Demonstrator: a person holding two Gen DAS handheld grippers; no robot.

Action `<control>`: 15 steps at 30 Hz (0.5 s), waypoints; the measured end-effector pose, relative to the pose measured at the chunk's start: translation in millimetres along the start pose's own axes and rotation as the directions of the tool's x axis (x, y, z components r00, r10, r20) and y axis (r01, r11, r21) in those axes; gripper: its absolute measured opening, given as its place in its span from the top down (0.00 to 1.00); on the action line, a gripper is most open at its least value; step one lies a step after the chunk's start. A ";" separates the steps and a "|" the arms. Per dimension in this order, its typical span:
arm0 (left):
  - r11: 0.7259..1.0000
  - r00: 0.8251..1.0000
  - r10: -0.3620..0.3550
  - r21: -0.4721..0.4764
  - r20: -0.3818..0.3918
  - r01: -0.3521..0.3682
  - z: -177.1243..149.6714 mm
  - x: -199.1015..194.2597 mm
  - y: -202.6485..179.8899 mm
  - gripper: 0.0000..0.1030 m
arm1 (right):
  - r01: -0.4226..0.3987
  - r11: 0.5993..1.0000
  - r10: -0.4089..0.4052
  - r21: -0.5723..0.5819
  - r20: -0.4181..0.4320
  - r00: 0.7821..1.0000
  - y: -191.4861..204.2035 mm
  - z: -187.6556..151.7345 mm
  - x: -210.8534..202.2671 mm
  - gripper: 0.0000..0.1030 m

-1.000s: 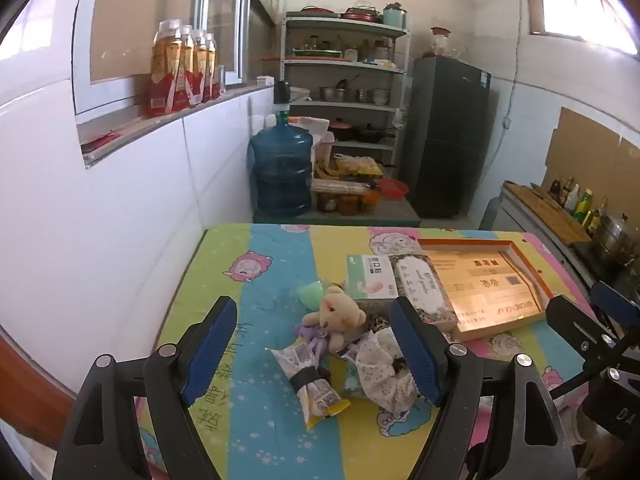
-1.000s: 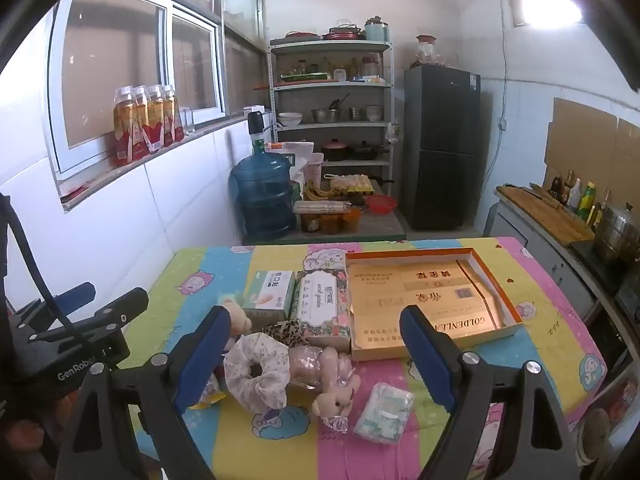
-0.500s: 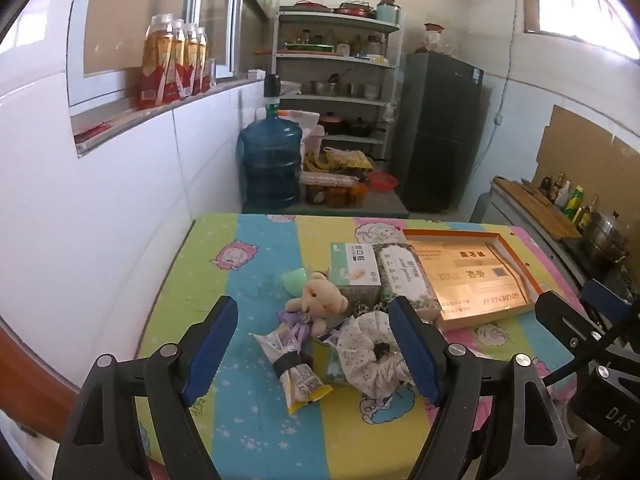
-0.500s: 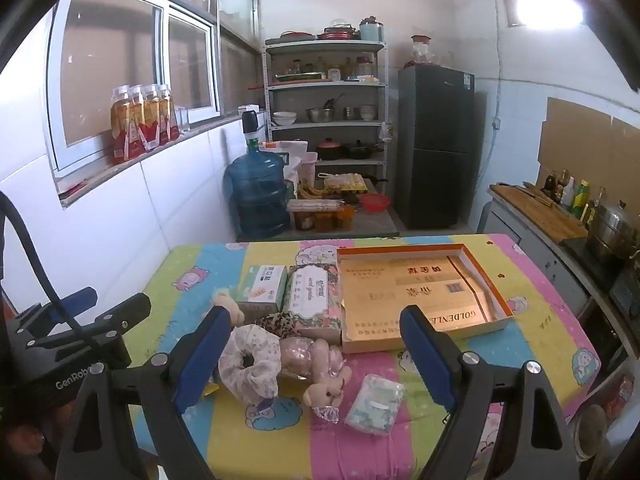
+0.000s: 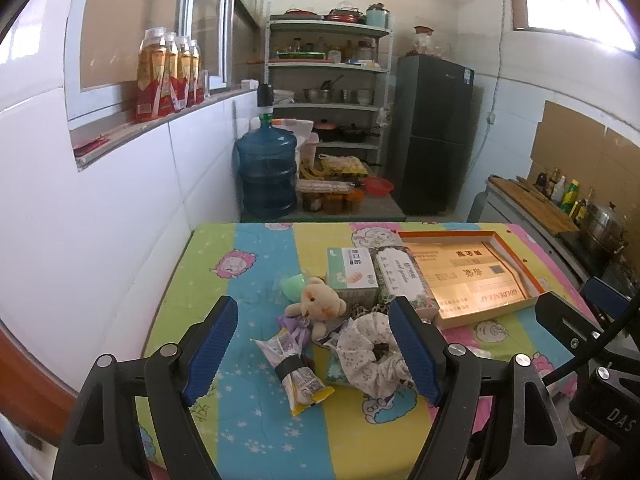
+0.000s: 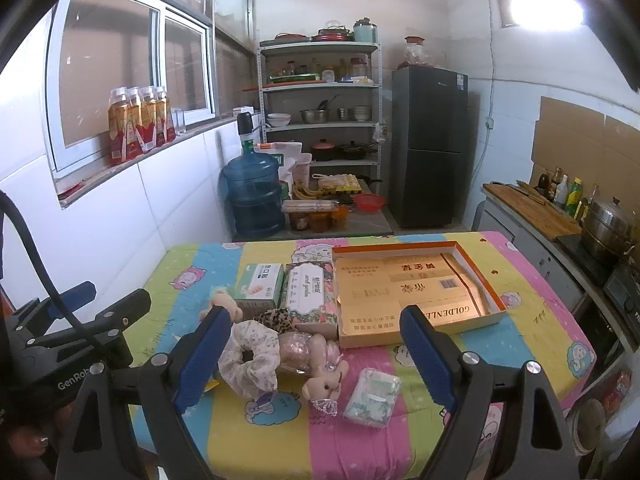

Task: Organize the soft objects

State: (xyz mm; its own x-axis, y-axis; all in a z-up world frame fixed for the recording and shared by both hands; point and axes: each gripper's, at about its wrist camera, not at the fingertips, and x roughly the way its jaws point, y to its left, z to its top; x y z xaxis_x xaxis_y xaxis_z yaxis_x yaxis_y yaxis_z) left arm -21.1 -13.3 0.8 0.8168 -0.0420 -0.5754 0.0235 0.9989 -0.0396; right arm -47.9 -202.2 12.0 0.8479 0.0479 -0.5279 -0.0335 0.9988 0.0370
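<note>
A heap of soft things lies on the striped table cover (image 5: 260,280): a tan teddy bear (image 5: 318,304), a white floral scrunchie (image 5: 370,354) (image 6: 248,354), a leopard scrunchie (image 6: 276,316), a wrapped pink plush (image 6: 316,356), a tissue pack (image 6: 372,392) and a snack packet (image 5: 296,372). An open gold box (image 6: 412,292) (image 5: 464,276) lies to the right. My left gripper (image 5: 314,350) hangs open above the heap, empty. My right gripper (image 6: 316,356) is open too, above the scrunchie and pink plush.
A green-white carton (image 6: 260,284) and a floral tissue box (image 6: 310,294) sit behind the heap. A blue water jug (image 6: 252,200), shelves (image 6: 320,120) and a dark fridge (image 6: 430,148) stand beyond the table. The white tiled wall runs along the left; a counter (image 6: 532,208) is right.
Both grippers have drawn back and up from the table, so the heap and the box look smaller and farther. Nothing on the table has moved; both stay open.
</note>
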 end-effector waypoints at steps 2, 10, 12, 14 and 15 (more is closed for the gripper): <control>1.000 1.000 -0.001 0.003 0.003 0.001 1.0 -0.3 0.7 0.23 | 0.002 1.000 -0.002 -0.001 0.002 1.000 0.2 0.1 -0.4 0.16; 1.000 1.000 -0.008 0.005 0.006 0.008 1.0 -0.2 1.9 0.23 | 0.010 1.000 -0.010 0.006 0.000 1.000 4.2 -1.2 -2.0 0.16; 1.000 1.000 -0.010 0.007 0.008 0.010 1.4 0.1 2.4 0.23 | 0.014 1.000 -0.014 0.010 -0.001 1.000 4.8 -1.6 -2.0 0.16; 1.000 1.000 -0.015 0.009 0.009 0.015 1.1 0.5 2.9 0.23 | 0.016 1.000 -0.016 0.013 0.000 1.000 4.5 -2.0 -1.9 0.16; 1.000 1.000 -0.017 0.009 0.010 0.017 0.4 0.7 3.1 0.23 | 0.017 1.000 -0.017 0.015 0.000 1.000 4.2 -2.3 -1.9 0.16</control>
State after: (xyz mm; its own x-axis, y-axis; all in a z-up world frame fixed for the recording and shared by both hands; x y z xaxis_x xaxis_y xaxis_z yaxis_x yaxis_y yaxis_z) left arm -20.2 -10.3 0.6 0.8219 -0.0588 -0.5666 0.0425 0.9982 -0.0420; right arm -50.8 -198.1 11.2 0.8482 0.0312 -0.5287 -0.0111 0.9991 0.0412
